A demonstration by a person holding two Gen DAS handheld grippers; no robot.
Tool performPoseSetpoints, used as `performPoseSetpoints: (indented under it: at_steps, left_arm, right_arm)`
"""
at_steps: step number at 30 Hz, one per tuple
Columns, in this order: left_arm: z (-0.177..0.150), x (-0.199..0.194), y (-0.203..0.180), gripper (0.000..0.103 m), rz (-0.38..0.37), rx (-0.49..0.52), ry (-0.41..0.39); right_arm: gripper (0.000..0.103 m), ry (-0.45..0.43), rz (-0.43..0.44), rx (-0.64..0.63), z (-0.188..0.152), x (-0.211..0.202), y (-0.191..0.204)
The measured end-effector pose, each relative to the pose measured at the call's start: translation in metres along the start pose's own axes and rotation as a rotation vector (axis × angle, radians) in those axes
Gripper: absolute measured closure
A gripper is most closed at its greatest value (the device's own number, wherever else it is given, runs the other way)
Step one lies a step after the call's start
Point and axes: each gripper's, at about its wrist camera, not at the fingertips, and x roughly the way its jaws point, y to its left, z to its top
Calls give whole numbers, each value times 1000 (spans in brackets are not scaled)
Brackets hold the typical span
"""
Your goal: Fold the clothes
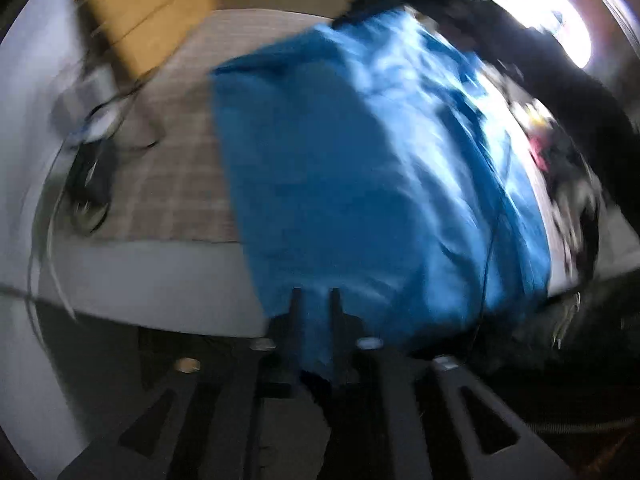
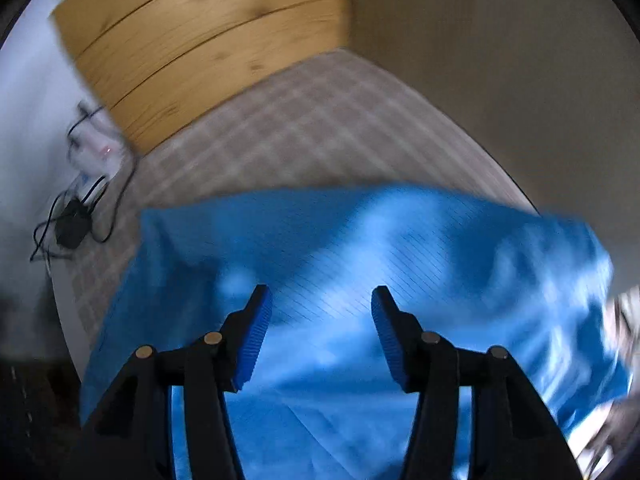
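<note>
Over the near edge of the bed, the left gripper (image 1: 314, 294) points steeply down with its two dark fingers a narrow gap apart and a strip of the blue garment (image 1: 360, 168) running between them; blur hides whether the pads press on the cloth, so a grip cannot be confirmed. The right gripper (image 2: 322, 300) stands wide apart above the same blue garment (image 2: 360, 280), its ribbed blue pads (image 2: 256, 336) clear of the fabric and nothing between them. The garment lies spread across a checked grey bedcover (image 2: 304, 120), its near hem draped over the mattress edge. Beyond it stands a wooden headboard (image 2: 200, 40), with a plain beige wall (image 2: 500, 80) beside it. At the bed's left side sits a black adapter with tangled cables (image 2: 74, 222). In the left view, a dark heap of other clothes (image 1: 560, 152) lies just beside the garment's right edge.
</note>
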Motion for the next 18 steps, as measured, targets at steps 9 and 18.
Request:
performPoseSetpoints:
  at_steps: [9,18]
  left_arm:
    - [-19,51,8,69,-96,-185,48]
    - [-12,59,0,103,-29,-161,39]
  right_arm:
    - [42,108,-68,-375,46,76,102]
    - [99,111,-40,-417,36,78,95]
